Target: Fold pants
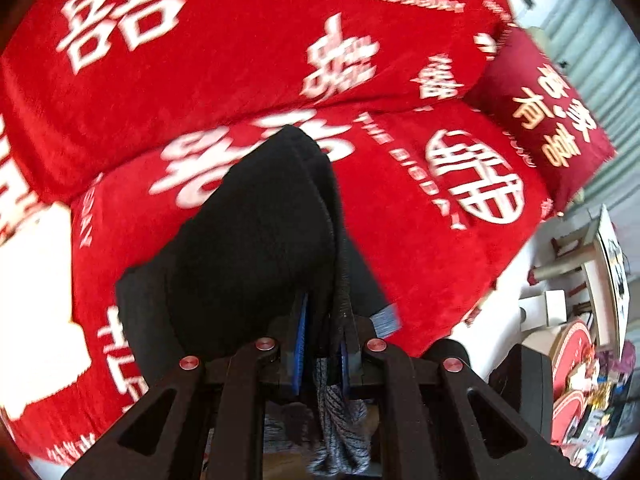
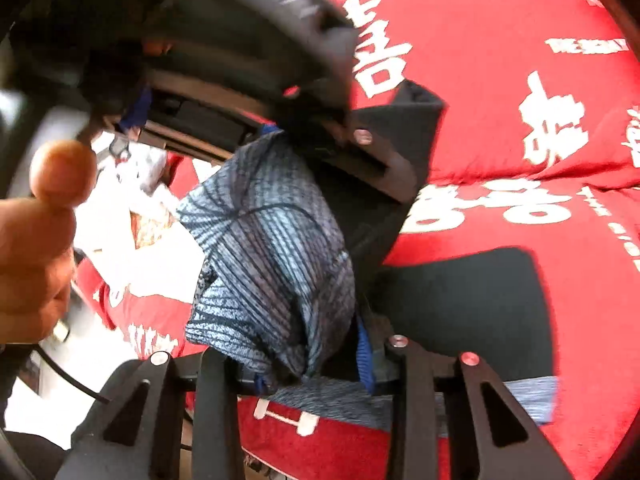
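The black pants [image 1: 256, 232] with a grey knit waistband [image 1: 340, 428] hang over a red cover. My left gripper [image 1: 322, 356] is shut on the pants near the waistband, blue pads pinching the cloth. In the right wrist view my right gripper [image 2: 316, 368] is shut on the grey waistband [image 2: 272, 256], which bunches up above the fingers. A folded part of the black pants [image 2: 464, 308] lies on the red cover to the right. The left gripper's black body [image 2: 248, 48] is close above, at upper left.
A red sofa cover with white characters [image 1: 248, 40] fills both views. A dark red cushion [image 1: 536, 120] sits at the right. Cluttered shelves and boxes [image 1: 580, 340] stand at the far right. A hand [image 2: 32, 240] shows at the left edge.
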A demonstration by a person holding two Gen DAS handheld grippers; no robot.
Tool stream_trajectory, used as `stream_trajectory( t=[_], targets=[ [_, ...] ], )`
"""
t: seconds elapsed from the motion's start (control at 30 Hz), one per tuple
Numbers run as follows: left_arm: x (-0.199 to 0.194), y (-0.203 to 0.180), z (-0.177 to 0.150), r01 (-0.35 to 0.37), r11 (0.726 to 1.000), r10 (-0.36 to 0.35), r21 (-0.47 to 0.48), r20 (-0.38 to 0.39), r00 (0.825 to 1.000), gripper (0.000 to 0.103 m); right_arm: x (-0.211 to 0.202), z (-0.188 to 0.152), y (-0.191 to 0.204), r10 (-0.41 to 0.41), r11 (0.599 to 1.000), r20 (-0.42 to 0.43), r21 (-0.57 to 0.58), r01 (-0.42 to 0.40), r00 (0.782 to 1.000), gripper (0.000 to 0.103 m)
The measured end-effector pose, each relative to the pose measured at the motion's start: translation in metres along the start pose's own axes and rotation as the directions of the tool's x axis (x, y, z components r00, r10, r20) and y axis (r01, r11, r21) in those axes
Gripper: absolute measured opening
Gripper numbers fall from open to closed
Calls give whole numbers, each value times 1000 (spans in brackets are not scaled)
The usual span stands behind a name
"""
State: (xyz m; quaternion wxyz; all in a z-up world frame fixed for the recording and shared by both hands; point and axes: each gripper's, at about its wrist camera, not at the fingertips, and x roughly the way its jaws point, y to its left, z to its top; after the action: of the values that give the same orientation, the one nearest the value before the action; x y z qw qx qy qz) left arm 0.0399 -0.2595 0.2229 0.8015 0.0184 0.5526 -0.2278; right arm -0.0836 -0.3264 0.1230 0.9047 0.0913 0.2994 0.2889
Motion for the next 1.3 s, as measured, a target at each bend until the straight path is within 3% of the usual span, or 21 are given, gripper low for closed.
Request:
stream_trajectory(
  t=[0.1, 0.17, 0.27, 0.3, 0.33, 0.47, 0.5, 0.53, 0.57, 0.63, 0.7, 0.8, 0.87, 0.9, 1.0, 1.07, 1.2, 1.3],
  targets=[
    [24, -18, 6, -14, 999, 14, 30, -25, 1000, 15, -4, -9, -21, -49, 998, -16, 46, 50, 999, 37],
    [60, -20, 9, -18, 999, 20, 30, -81, 997, 19, 14, -25, -41, -82, 990, -90, 106, 92, 993, 37],
    [104, -8, 7, -15, 999, 7, -44, -170, 985, 26, 38, -48, -67, -117, 973, -177, 176, 148, 977, 36],
    [110, -1, 6, 11, 996, -27, -86, -187, 982, 36, 43, -55, -76, -117, 965, -197, 207, 158, 973, 36],
    [108, 3, 3, 32, 994, -51, -108, -182, 982, 51, 42, -58, -82, -112, 960, -195, 231, 157, 974, 35],
    [70, 21, 2, 49, 991, -60, -123, -87, 994, 58, 34, -62, -87, -63, 952, -181, 284, 114, 981, 38],
    [59, 27, 1, 61, 990, -69, -126, -61, 996, 72, 32, -59, -87, -64, 952, -185, 283, 115, 981, 41],
    [46, 35, -4, 51, 990, -54, -128, -23, 998, 97, 31, -56, -85, -65, 953, -186, 279, 116, 980, 49],
    [34, 44, -10, 14, 991, -10, -133, 27, 1000, 103, 27, -52, -83, -64, 955, -176, 276, 111, 982, 55],
    [24, 59, -23, -91, 987, 102, -133, 79, 992, 103, 20, -42, -86, -81, 958, -123, 264, 111, 989, 86],
    [29, 77, -38, -156, 976, 165, -149, 53, 985, 103, 9, -23, -100, -108, 960, -107, 246, 132, 988, 86],
    [48, 114, -69, -208, 947, 212, -244, -12, 977, 103, 25, -8, -114, -64, 967, -150, 234, 98, 987, 87],
    [58, 135, -84, -235, 924, 231, -303, -48, 972, 103, 43, -1, -122, -32, 971, -207, 224, 79, 978, 84],
    [62, 144, -91, -242, 911, 235, -333, -62, 970, 103, 50, 2, -125, -16, 973, -232, 222, 69, 973, 75],
    [72, 163, -110, -237, 871, 226, -430, -78, 971, 103, 66, 7, -125, -74, 981, -303, 150, 124, 950, 22],
    [75, 168, -116, -218, 856, 205, -470, -80, 976, 103, 61, 11, -120, -86, 983, -307, 130, 132, 948, 19],
    [67, 163, -115, -230, 858, 239, -460, -38, 970, 103, 21, 20, -106, -101, 979, -197, 153, 132, 975, 16],
    [74, 154, -109, -244, 869, 255, -429, -34, 966, 103, 19, 8, -122, -148, 963, -225, 190, 193, 963, 16]
  ],
)
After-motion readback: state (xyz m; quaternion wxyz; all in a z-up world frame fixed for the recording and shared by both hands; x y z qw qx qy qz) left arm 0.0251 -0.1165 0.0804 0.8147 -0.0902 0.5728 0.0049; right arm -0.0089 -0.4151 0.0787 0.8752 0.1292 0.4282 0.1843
